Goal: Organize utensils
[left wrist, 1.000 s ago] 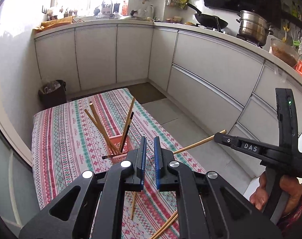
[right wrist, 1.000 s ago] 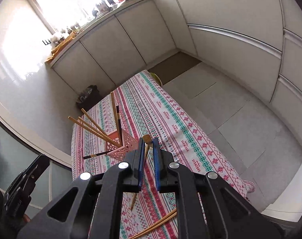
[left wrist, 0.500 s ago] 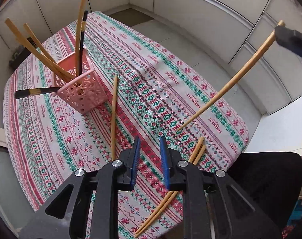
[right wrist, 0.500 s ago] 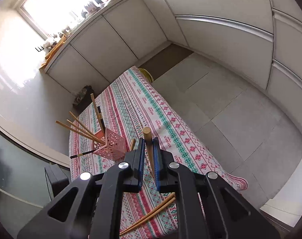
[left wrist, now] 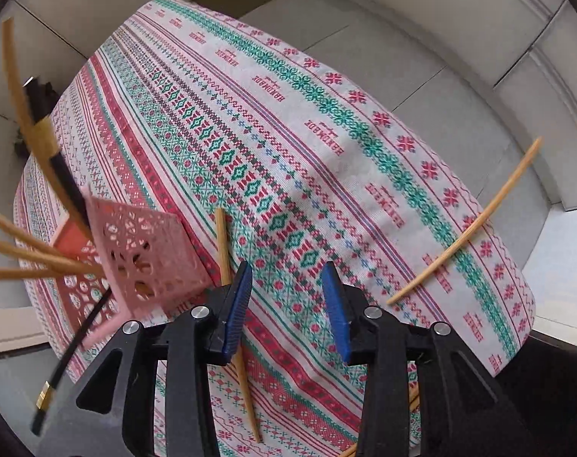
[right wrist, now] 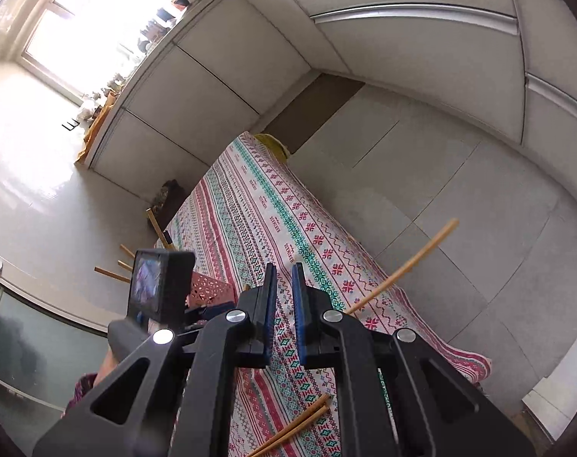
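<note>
The left gripper [left wrist: 286, 306], jaws opening and empty, points down beside a loose chopstick [left wrist: 231, 316] near the pink holder [left wrist: 143, 259]. It should straddle that stick squarely before closing. The right gripper [right wrist: 284, 312] looks shut; whether it holds anything is unclear.

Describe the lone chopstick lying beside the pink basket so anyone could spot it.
On the patterned tablecloth, find the pink lattice basket. Just right of it one wooden chopstick lies flat and alone; the basket's chopsticks stick upward.

My left gripper [left wrist: 286, 306]: jaws opening over the cloth [left wrist: 326, 144], nothing between
Stick [left wrist: 223, 243]: flat, by pink basket [left wrist: 143, 262]
</note>
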A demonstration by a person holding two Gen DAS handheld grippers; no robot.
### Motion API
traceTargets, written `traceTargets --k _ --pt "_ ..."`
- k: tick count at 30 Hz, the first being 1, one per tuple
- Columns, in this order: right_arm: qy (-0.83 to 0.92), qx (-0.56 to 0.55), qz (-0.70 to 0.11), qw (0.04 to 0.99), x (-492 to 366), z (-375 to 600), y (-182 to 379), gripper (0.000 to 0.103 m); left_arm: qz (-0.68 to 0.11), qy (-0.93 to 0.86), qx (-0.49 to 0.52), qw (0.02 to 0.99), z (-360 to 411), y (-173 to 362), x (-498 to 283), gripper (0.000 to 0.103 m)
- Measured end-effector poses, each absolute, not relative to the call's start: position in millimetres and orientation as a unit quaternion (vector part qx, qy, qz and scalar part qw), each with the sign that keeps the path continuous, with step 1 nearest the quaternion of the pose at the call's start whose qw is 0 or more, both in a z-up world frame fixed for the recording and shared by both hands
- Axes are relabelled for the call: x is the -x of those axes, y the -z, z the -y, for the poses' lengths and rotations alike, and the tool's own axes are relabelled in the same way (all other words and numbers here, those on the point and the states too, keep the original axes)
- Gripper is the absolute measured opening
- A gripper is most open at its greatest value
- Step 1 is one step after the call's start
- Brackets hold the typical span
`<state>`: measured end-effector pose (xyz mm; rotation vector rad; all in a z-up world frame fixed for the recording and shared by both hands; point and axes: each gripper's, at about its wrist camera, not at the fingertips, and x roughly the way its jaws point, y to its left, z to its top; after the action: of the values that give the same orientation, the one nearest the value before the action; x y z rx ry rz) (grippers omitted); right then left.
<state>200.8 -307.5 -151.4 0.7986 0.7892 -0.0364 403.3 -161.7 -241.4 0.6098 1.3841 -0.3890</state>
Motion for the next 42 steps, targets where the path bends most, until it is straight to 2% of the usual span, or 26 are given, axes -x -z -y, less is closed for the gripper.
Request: traceTargets --k 4,6,7,16,24,26,28,30,31,35,38,42 --pt "0.007 -0.384 -0.372 0.845 -203.9 312.9 153.8 0.009 -0.645 0.135 -0.310 0.685 173.8 256.7 -440.4 0.037" --pt "0.002 -0.389 -0.371 0.843 -203.2 315.1 155.1 0.009 -0.662 0.129 -0.323 0.664 172.9 267.3 -448.7 0.030" --pt "0.002 -0.393 -0.371 0.842 -203.0 317.1 156.3 0.009 -0.670 0.127 -0.327 0.654 171.3 272.5 -451.1 0.024" --pt "-0.005 -0.421 -0.382 0.823 -202.1 328.9 170.5 0.009 -0.683 0.101 -0.349 0.633 152.4 289.9 -464.9 0.025" --pt "-0.005 -0.432 -0.382 0.817 -200.6 334.8 174.3 0.011 -0.723 0.090 -0.336 0.597 157.4 300.0 -494.5 0.017" --pt "-0.004 -0.432 -0.384 0.816 -200.8 334.7 175.0 0.012 -0.731 0.107 -0.343 0.581 162.1 303.3 -492.3 0.006" --pt "-0.002 -0.429 -0.386 0.817 -200.2 335.6 175.7 0.011 -0.727 0.123 -0.357 0.573 176.4 304.3 -481.8 0.006" --pt "0.000 -0.433 -0.385 0.815 -199.0 338.0 177.1 0.012 -0.744 0.166 -0.322 0.562 177.9 301.0 -471.1 0.008" --pt "0.002 -0.436 -0.385 0.814 -198.0 340.1 177.8 0.012 -0.747 0.180 -0.308 0.561 177.3 298.3 -467.2 0.014" --pt "0.007 -0.446 -0.383 0.809 -194.2 347.2 180.9 0.012 -0.724 0.187 -0.314 0.585 172.3 286.9 -455.8 0.016" --pt "0.010 -0.472 -0.372 0.799 -186.5 364.6 185.0 0.013 -0.716 0.189 -0.331 0.585 160.3 283.9 -432.1 0.029" --pt "0.013 -0.525 -0.360 0.771 -174.7 398.2 200.0 0.015 -0.712 0.192 -0.319 0.596 140.3 285.8 -419.8 0.028"
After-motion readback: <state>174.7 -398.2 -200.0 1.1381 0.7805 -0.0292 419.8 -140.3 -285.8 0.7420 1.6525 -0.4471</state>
